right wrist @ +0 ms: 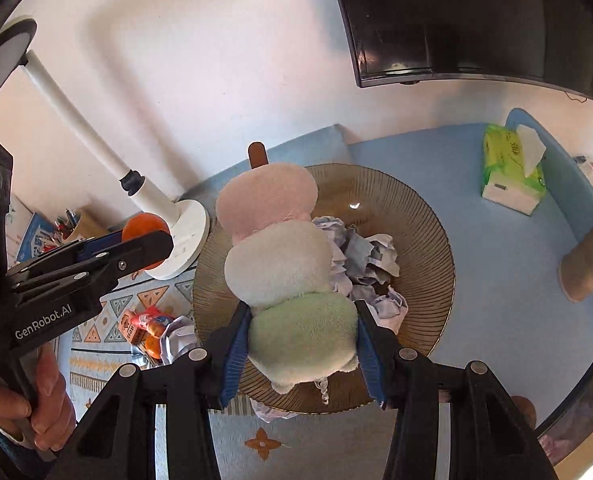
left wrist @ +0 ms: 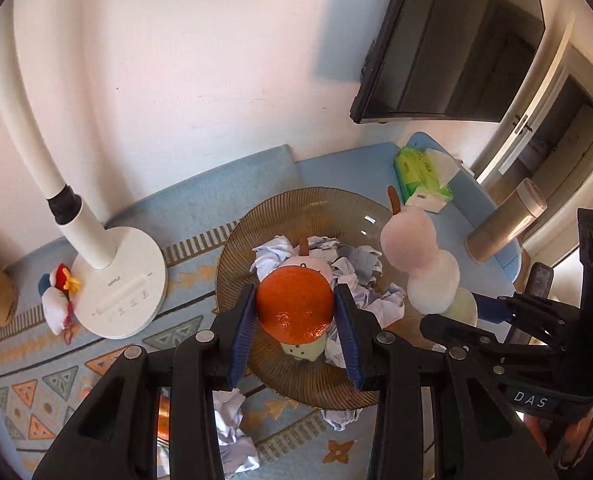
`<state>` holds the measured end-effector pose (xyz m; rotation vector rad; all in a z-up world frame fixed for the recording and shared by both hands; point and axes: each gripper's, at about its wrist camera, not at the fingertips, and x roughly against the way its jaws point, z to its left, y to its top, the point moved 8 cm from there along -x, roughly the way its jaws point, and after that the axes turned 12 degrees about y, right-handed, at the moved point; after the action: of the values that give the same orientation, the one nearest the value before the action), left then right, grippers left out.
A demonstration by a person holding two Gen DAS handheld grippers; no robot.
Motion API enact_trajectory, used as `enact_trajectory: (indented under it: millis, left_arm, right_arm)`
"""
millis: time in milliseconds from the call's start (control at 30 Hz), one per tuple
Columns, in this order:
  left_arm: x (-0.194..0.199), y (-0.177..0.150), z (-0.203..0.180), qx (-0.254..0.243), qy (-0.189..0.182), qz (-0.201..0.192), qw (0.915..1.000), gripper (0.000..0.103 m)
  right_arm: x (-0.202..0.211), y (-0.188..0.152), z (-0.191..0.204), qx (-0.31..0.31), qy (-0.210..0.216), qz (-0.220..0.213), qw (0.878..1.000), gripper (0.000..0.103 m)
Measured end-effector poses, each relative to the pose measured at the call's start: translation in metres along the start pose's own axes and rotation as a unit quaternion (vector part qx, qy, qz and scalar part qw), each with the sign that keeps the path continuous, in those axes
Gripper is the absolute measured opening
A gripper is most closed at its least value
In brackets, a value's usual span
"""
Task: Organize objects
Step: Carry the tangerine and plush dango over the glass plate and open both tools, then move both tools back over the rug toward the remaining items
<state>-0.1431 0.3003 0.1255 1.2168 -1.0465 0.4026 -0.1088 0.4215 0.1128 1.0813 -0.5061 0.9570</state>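
My left gripper (left wrist: 295, 322) is shut on an orange (left wrist: 294, 303) and holds it in the air above the ribbed brown glass plate (left wrist: 280, 212). My right gripper (right wrist: 302, 342) is shut on the green end of a plush dango skewer (right wrist: 280, 256), whose pink, white and green balls and brown stick point away from me over the same plate (right wrist: 428, 256). In the left wrist view the plush skewer (left wrist: 416, 256) hangs at the right, beside the orange. Crumpled paper balls (left wrist: 360, 280) and a second plush skewer (left wrist: 302, 350) lie in the plate, partly hidden by the orange.
A white desk lamp (left wrist: 120, 292) stands left of the plate, with a small plush toy (left wrist: 58, 292) beside it. A green tissue pack (left wrist: 420, 178) and a metal flask (left wrist: 504, 220) sit at the right. Loose paper balls (left wrist: 232, 420), a snack pack (right wrist: 140, 326) and another orange lie on the patterned mat.
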Motion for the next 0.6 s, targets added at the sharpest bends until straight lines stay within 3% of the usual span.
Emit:
enact_trajectory:
  millis: [100, 133, 167, 233, 267, 600]
  left_arm:
    - [-0.006, 0.003, -0.007, 0.002, 0.001, 0.001, 1.0000, 0.036]
    - [-0.008, 0.003, -0.009, 0.004, 0.004, 0.002, 1.0000, 0.038]
    - [-0.011, 0.003, -0.008, 0.009, 0.011, 0.005, 0.9999, 0.044]
    - [-0.014, 0.000, -0.005, 0.022, 0.019, 0.015, 0.9994, 0.072]
    - [-0.014, -0.002, -0.002, 0.031, 0.021, 0.016, 0.9992, 0.075]
    - [-0.001, -0.039, 0.039, 0.102, 0.022, 0.052, 0.9931, 0.077]
  right_arm:
    - [-0.008, 0.004, -0.010, 0.001, -0.009, 0.002, 1.000, 0.051]
    - [-0.014, 0.002, -0.014, -0.003, -0.010, 0.012, 1.000, 0.059]
    - [-0.020, 0.000, -0.018, -0.010, -0.009, 0.024, 1.000, 0.064]
    - [-0.026, -0.005, -0.023, -0.020, -0.003, 0.035, 0.999, 0.064]
    - [-0.027, -0.008, -0.024, -0.022, 0.000, 0.038, 0.999, 0.064]
    - [-0.024, -0.016, -0.006, -0.013, 0.026, 0.045, 0.999, 0.064]
